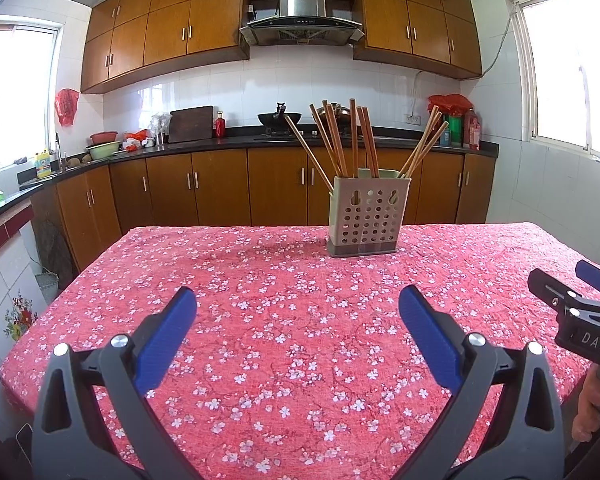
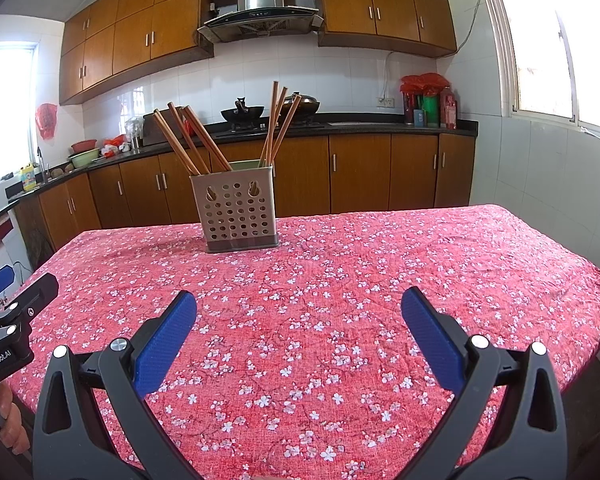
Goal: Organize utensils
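A beige perforated utensil holder [image 1: 367, 216] [image 2: 238, 212] stands upright on the far part of the table, with several brown wooden chopsticks [image 1: 342, 142] [image 2: 196, 142] fanned out of its top. My left gripper [image 1: 298, 300] hovers open over the near table, well short of the holder, with nothing between its blue pads. My right gripper [image 2: 299, 300] is likewise open and empty, near the front edge. Each gripper shows at the side of the other's view, held by a hand [image 1: 588, 408] [image 2: 8, 424].
The table wears a red cloth with white blossoms [image 1: 280, 320] [image 2: 340, 280]. Beyond it run wooden base cabinets [image 1: 220, 188], a dark counter with woks [image 2: 242, 114], bowls and bottles, and a range hood [image 1: 302, 20]. Windows [image 2: 560, 40] flank both sides.
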